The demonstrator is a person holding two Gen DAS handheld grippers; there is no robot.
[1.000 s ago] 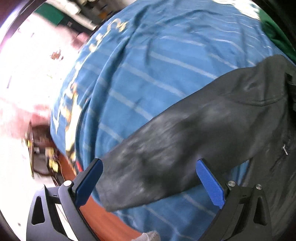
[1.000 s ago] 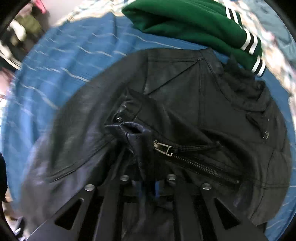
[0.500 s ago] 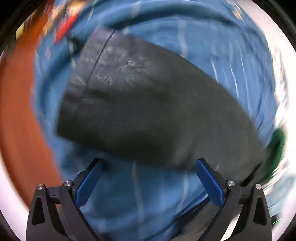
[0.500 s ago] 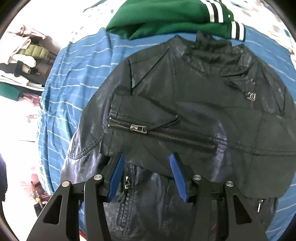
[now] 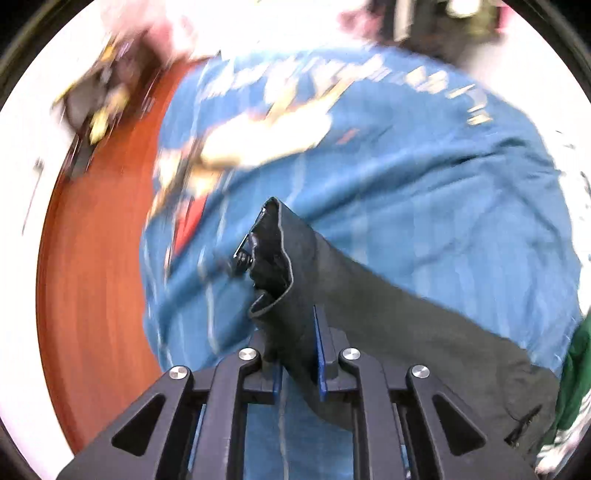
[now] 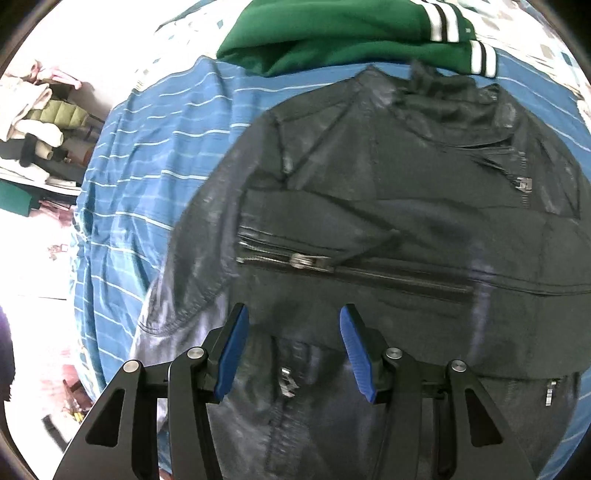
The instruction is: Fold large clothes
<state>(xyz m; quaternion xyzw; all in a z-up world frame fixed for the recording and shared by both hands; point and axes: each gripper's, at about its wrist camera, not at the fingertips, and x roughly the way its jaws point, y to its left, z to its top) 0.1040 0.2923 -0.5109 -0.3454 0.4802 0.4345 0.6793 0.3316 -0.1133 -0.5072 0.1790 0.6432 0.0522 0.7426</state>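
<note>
While the left gripper (image 5: 295, 354) is clamped on a black sleeve (image 5: 388, 325), its blue pads pressed against the leather, the cuff (image 5: 273, 254) stands up past the fingertips, its end open, with a small metal zip pull on its left side. From there the sleeve runs back to the near right over a blue striped sheet (image 5: 424, 177). To the left, a reddish-brown surface (image 5: 96, 258) shows beyond the sheet's edge.

The right gripper (image 6: 291, 347) hangs spread wide over the jacket (image 6: 388, 206), holding nothing. That jacket lies flat on the sheet (image 6: 147, 173), collar at the far side, one sleeve folded across its chest with the zip showing. A green garment (image 6: 332, 29) lies just beyond the collar.
</note>
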